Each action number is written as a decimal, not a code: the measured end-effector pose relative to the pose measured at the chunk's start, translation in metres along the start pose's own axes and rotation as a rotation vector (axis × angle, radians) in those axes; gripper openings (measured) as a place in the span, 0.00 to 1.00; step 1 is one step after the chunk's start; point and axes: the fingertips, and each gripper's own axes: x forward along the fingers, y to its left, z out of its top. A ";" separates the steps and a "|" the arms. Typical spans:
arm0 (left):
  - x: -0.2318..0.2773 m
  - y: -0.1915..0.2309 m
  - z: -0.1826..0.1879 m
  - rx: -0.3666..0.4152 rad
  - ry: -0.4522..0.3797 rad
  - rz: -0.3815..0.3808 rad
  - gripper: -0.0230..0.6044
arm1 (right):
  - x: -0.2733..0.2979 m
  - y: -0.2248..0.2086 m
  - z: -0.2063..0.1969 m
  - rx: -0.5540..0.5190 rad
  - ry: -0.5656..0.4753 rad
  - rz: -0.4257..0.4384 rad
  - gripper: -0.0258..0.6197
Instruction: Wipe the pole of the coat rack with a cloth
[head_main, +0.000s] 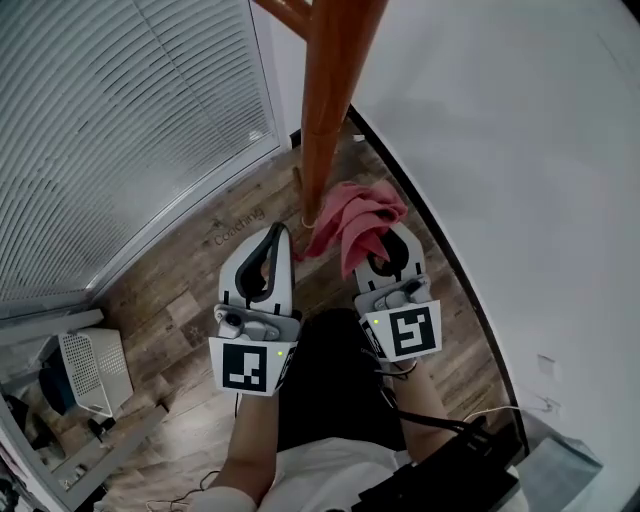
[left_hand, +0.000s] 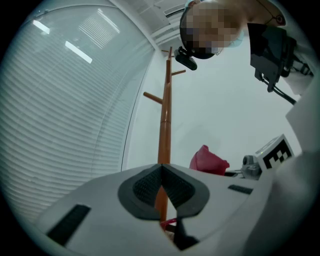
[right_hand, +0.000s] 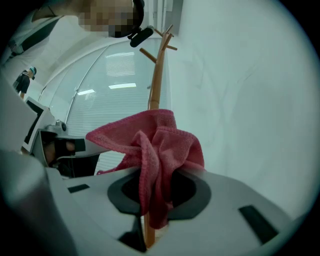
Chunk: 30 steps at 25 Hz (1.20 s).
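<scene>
Right gripper: the right gripper (right_hand: 157, 192) had its jaws pinched on a pink cloth (right_hand: 160, 145), which bunched up and spilled out over the pads.

Left gripper: the left gripper (left_hand: 161, 172) had its jaws pressed together at the tips with nothing between them, and it hung beside the right one, carrying nothing.

Cloth position: it was held at the front of the right jaws, low down near the foot of the coat rack (left_hand: 153, 96).

Pole: the wooden pole (head_main: 325, 110) stood upright on the plank floor (head_main: 200, 300), in the corner between the window blinds (head_main: 120, 120) and the white wall (head_main: 500, 150). Its long axis ran vertically, from the floor up past the pegs.

Key relation: the pole lay just ahead of both grippers and roughly between them. In the right gripper view it rose directly behind the cloth, in line with the jaws, so the right gripper was the nearer and the only one placed to wipe.

Contact: the cloth's left edge came right up to the lower pole, possibly brushing it; the head view was too steep to settle that.

Stage, as judged: the cloth was in hand at the bottom of the pole, and a wipe would have to run along its length, upward from there.

Risk, as judged: the loose folds could have slid round the pole instead of pressing on it.
</scene>
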 end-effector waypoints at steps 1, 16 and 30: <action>0.001 -0.004 0.014 -0.002 0.004 -0.007 0.06 | -0.004 0.001 0.017 0.000 -0.010 -0.004 0.18; -0.012 -0.026 0.220 -0.011 -0.054 -0.072 0.06 | -0.033 0.031 0.241 -0.050 -0.062 -0.016 0.18; -0.014 -0.043 0.338 0.047 -0.124 -0.130 0.06 | -0.053 0.044 0.374 -0.063 -0.132 -0.061 0.17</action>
